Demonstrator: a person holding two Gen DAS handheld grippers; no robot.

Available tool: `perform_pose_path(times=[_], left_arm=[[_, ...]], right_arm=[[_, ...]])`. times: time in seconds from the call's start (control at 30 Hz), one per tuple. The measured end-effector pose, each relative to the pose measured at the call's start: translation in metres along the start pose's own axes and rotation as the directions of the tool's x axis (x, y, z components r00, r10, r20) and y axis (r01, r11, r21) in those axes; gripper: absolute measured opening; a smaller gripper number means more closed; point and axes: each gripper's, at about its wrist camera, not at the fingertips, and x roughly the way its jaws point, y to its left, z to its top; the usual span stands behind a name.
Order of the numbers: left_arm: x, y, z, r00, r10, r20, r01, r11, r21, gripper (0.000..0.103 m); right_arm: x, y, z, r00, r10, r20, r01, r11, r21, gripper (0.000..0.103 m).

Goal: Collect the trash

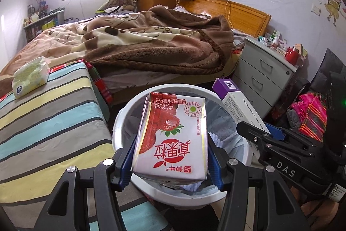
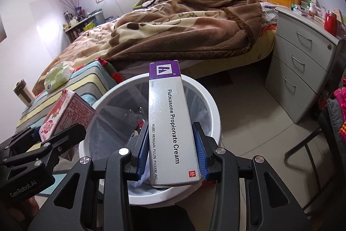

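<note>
We hold the carton [image 1: 170,138] in our left claw [image 1: 170,157] and the box [image 2: 170,122] in our right claw [image 2: 173,153], both clamped above the bin [image 2: 207,99]; release each squarely over its opening.

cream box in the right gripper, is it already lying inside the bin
No, the cream box is clamped in the right gripper above the white bin.
</note>
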Motion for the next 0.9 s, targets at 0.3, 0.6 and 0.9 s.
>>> perform_pose_path(times=[0.3, 0.6, 0.9], left_arm=[[0.002, 0.002, 0.000, 1.000, -0.007, -0.005, 0.007, 1.000, -0.027, 0.069], [-0.015, 0.006, -0.005, 0.999, 0.020, 0.025, -0.019, 0.999, -0.037, 0.076], [-0.048, 0.014, -0.021, 0.992, 0.112, 0.066, -0.108, 0.992, -0.062, 0.076]], right_arm=[[0.001, -0.005, -0.001, 1.000, -0.001, -0.005, 0.001, 1.000, -0.004, 0.066], [-0.010, -0.002, -0.002, 1.000, 0.008, 0.018, -0.009, 1.000, 0.012, 0.066], [-0.028, 0.015, -0.014, 0.995, 0.071, 0.065, -0.070, 0.997, -0.014, 0.066]])
